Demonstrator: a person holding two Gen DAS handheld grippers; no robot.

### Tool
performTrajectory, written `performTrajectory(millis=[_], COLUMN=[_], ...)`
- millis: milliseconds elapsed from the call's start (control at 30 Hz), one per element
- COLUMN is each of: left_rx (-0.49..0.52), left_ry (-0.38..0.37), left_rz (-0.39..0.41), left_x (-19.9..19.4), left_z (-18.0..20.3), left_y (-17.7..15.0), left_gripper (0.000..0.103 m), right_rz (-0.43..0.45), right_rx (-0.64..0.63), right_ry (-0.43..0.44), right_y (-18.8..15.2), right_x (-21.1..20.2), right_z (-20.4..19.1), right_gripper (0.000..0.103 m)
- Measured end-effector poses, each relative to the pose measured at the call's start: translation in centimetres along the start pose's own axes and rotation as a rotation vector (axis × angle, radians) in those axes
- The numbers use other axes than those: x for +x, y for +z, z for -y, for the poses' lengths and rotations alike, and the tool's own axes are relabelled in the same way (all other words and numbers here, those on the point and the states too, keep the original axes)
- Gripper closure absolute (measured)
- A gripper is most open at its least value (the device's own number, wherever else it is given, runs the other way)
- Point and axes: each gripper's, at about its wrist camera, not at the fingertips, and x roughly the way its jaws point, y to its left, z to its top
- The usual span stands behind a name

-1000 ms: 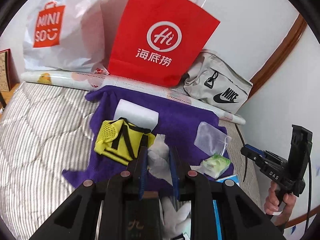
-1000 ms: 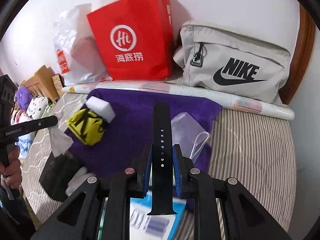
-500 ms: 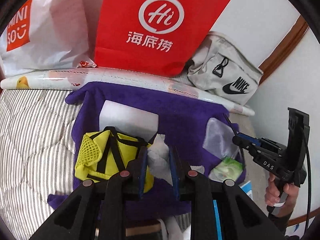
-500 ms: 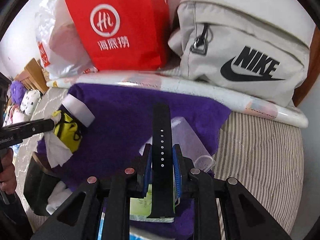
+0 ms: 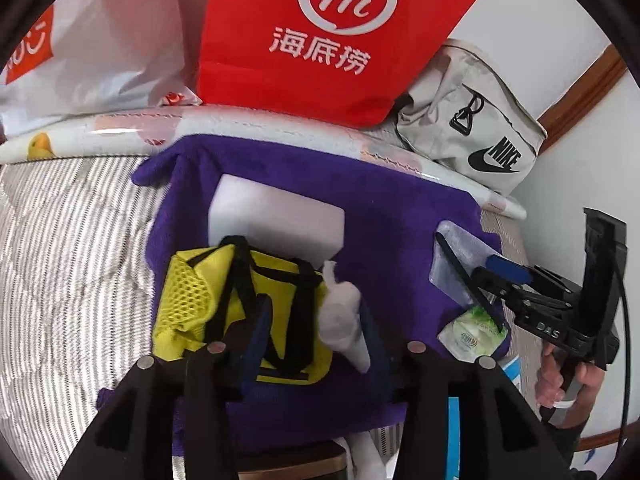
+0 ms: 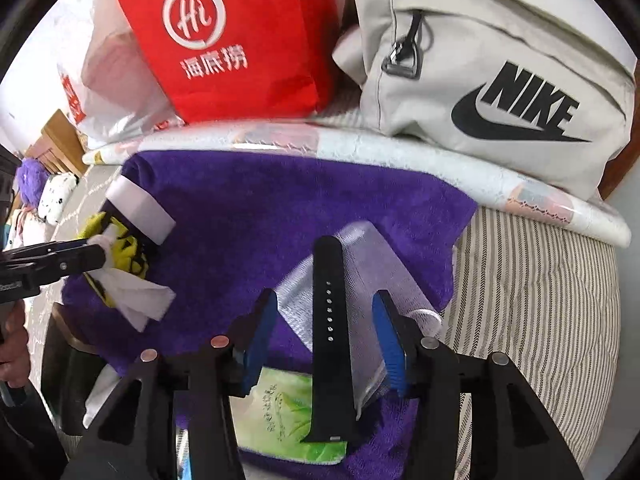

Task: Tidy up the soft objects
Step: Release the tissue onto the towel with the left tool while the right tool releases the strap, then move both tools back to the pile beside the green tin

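Note:
A purple towel (image 5: 384,208) lies spread on the striped bed. On it are a white foam block (image 5: 276,216), a yellow mesh bag (image 5: 192,292), a clear pouch (image 6: 372,264) and a green wipes pack (image 6: 276,412). My left gripper (image 5: 312,312) hangs over the yellow bag with its jaws opening. A white tissue (image 5: 340,312) stands between them, leaning on the right finger. My right gripper (image 6: 326,304) is opening too. A black watch strap (image 6: 328,264) lies between its blue pads, touching neither, across the pouch and the wipes pack.
A red paper bag (image 5: 320,40), a white plastic bag (image 5: 100,40) and a beige Nike bag (image 6: 500,80) stand along the back wall behind a rolled patterned sheet (image 5: 120,132). Striped quilt (image 5: 60,260) flanks the towel. A hand (image 5: 560,380) holds the right gripper.
Both grippers came down and forward over the towel. Their jaws, shut on the tissue and on the strap before, have spread apart and let go.

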Motion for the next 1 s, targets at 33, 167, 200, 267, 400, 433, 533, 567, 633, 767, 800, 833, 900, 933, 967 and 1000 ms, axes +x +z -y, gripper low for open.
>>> performTrajectory(millis=[33,167,200,267,400,433,533,567,633,767,800,833,900,933,967,1000], left_rx=[0.0,0.001,0.004,0.014,0.047,0.055,0.079,0.089,0.109,0.119,0.115,0.112,0.099,0.101,0.108,0.114], left_ry=[0.001,0.007,0.013,0.015,-0.012,-0.01,0.035,0.038,0.045,0.045,0.044,0.041,0.026,0.019,0.021,0.03], left_rz=[0.0,0.015,0.02,0.049,0.111,0.122,0.195,0.212,0.221,0.194,0.183,0.17,0.136,0.128,0.118,0.113], left_x=[-0.2,-1.4,-1.7,-2.8,-5.6,-6.2,-8.7,-9.3,-10.5,-11.9,-12.2,-12.3,-12.5,-12.5,-12.6,-12.7], left_z=[0.0,0.1,0.2,0.4,1.0,1.2,2.1,2.2,2.8,3.2,3.1,3.0,2.7,2.6,2.6,2.7], left_y=[0.0,-0.3,-0.5,-0.9,-2.2,-2.5,-4.3,-4.8,-6.2,-8.7,-9.4,-10.0,-11.6,-12.2,-13.1,-13.8], left_gripper=[0.054,0.053,0.053,0.053,0.053,0.053,0.053,0.053,0.053,0.053,0.053,0.053,0.053,0.053,0.053,0.053], right_rz=[0.002,0.018,0.021,0.046,0.09,0.099,0.116,0.127,0.153,0.186,0.182,0.177,0.157,0.148,0.142,0.139], right_rx=[0.002,0.012,0.016,0.025,0.04,0.039,0.035,0.035,0.03,0.017,0.016,0.015,0.003,-0.006,-0.017,-0.025], right_ry=[0.004,0.002,-0.004,-0.01,0.018,0.027,0.048,0.058,0.074,0.099,0.106,0.11,0.113,0.111,0.106,0.101], right_y=[0.0,-0.5,-0.6,-0.9,-2.2,-2.7,-4.0,-4.6,-5.9,-8.5,-9.0,-9.6,-11.0,-11.6,-12.6,-13.3], right_x=[-0.2,-1.7,-2.0,-3.1,-5.6,-6.3,-7.9,-8.5,-10.0,-12.1,-12.4,-12.6,-12.9,-12.9,-13.0,-13.1], right_z=[-0.1,-0.3,-0.4,-0.5,-0.9,-1.1,-1.9,-2.3,-3.3,-5.0,-5.4,-5.8,-6.7,-7.1,-7.7,-8.1], right_gripper=[0.052,0.051,0.051,0.051,0.051,0.051,0.051,0.051,0.051,0.051,0.051,0.051,0.051,0.051,0.051,0.051])
